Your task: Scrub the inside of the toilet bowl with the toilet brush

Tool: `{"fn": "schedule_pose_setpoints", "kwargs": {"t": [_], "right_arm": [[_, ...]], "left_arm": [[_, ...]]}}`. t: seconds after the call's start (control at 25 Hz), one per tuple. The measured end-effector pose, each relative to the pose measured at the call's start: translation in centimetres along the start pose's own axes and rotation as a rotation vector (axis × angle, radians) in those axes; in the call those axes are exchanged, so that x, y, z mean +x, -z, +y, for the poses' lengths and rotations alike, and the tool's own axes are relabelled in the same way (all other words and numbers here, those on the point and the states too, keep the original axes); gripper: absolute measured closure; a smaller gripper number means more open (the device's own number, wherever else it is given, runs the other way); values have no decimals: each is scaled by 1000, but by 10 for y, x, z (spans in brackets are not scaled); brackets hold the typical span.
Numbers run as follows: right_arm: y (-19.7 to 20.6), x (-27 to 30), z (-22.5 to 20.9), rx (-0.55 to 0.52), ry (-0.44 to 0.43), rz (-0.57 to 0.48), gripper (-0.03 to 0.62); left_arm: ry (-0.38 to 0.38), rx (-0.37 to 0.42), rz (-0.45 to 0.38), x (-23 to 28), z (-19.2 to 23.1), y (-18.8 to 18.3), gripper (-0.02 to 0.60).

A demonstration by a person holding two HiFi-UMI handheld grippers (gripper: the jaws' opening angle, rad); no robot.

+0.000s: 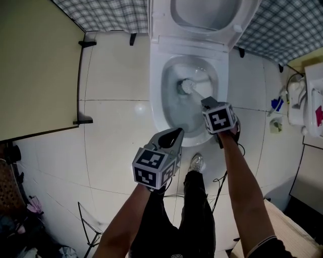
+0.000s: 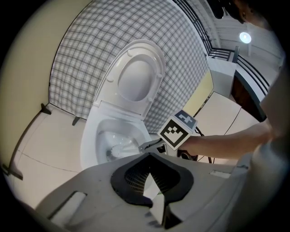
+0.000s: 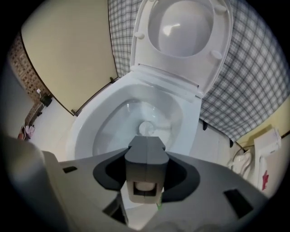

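left claw [image 1: 170,136] nearest, clenched and empty, poised at the near rim of the bowl [image 1: 156,106]. right claw [image 1: 209,104] above the bowl, grasping the brush [image 1: 187,86] by its handle. brush head sits low inside the bowl. seat [image 1: 202,22] raised.

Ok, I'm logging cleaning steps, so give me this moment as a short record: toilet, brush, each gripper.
lid: raised
brush: head down inside the bowl
right gripper: jaws shut on the brush handle, over the bowl
left gripper: jaws together, holding nothing, away from the brush
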State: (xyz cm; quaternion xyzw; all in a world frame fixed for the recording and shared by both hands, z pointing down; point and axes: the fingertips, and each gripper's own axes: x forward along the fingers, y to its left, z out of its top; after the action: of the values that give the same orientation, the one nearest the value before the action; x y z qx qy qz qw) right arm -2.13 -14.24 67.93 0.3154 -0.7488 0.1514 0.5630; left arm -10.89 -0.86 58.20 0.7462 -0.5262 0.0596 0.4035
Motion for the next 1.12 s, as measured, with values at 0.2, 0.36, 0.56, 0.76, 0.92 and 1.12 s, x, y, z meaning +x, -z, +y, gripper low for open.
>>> {"fn": "schedule_pose_setpoints", "kwargs": {"t": [0.2, 0.36, 0.56, 0.76, 0.92, 1.12], "right_arm": [[29, -41, -12, 28, 43, 14, 393], [23, -59, -28, 19, 57, -28, 393], [-12, -27, -25, -27, 23, -37, 393], [-32, 4, -3, -79, -19, 2, 393], [-32, -28, -2, -82, -6, -45, 393], [-50, -43, 2, -126, -19, -79, 393]], "left_arm": [[2, -3, 10, -1, -4, 1, 574], [12, 10, 2, 3, -8, -7, 574], [4, 13, 1, 7, -2, -9, 574], [-18, 20, -14, 5, 12, -19, 574], [-26, 26, -28, 1, 20, -26, 574], [-17, 31, -27, 2, 15, -29, 574]]}}
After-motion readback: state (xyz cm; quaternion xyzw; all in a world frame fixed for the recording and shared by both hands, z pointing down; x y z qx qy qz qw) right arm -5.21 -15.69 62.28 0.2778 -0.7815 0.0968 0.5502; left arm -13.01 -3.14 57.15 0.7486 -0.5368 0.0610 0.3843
